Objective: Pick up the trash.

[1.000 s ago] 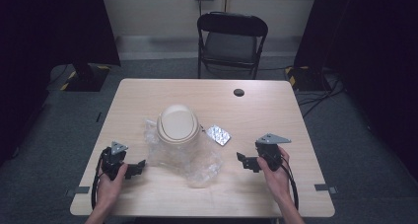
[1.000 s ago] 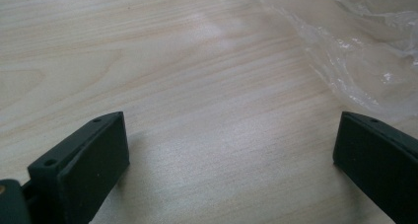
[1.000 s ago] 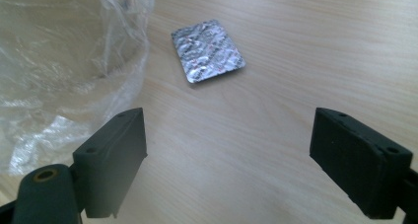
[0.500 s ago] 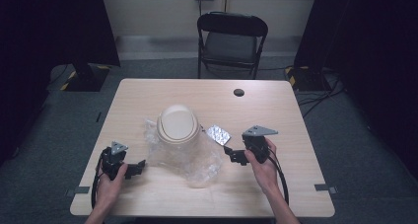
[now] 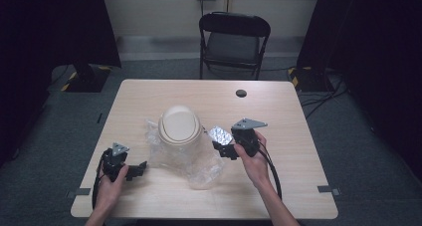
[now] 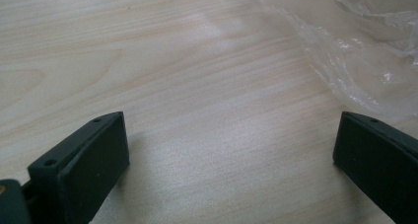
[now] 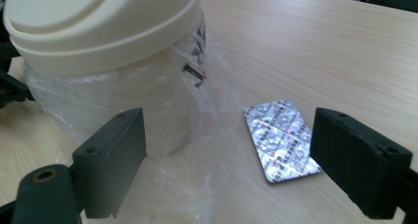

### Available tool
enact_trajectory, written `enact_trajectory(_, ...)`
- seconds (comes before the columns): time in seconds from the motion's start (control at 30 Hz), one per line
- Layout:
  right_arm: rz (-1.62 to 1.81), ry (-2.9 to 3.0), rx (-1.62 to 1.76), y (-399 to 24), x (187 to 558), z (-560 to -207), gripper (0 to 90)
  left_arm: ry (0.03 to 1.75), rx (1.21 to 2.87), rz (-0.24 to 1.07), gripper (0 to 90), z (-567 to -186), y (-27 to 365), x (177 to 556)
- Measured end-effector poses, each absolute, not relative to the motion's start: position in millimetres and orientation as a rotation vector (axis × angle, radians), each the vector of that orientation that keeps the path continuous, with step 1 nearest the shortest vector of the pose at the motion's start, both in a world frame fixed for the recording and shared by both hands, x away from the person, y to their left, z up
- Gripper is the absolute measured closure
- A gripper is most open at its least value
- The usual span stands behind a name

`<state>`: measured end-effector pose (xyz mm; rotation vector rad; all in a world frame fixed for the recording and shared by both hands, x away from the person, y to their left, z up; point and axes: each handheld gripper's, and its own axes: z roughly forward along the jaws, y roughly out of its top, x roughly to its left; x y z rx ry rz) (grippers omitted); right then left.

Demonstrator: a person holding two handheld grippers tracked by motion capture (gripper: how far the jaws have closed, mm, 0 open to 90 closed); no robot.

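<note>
Two tools were spread wide: the left tool (image 5: 137, 169) over bare worktop (image 5: 278, 111), the right tool (image 7: 229, 157) bracketing a foil blister pack (image 7: 282, 138) lying just right of the bagged tub (image 7: 106, 61). Thin, light and probably slippery, the pack looked best pinched by its edges.

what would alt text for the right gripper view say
The right gripper, open, points at a silver blister pack lying flat on the wooden table. Left of the pack stands a cream-lidded container in a clear plastic bag.

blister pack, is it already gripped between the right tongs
No, the blister pack lies flat on the table, and the right tongs stand wide open with their jaws clear of it.
</note>
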<state>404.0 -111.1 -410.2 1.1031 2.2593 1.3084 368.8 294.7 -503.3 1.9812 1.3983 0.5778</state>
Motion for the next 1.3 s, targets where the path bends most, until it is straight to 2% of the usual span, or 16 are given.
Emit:
enact_trajectory(0.53,1.389,2.313,0.946,-49,425,-368,13.3,1.398,1.982,0.578,0.0,-503,295,369)
enact_trajectory(1.3,1.331,2.372,1.008,-26,448,-387,10.9,1.398,1.981,0.578,0.0,-503,295,369)
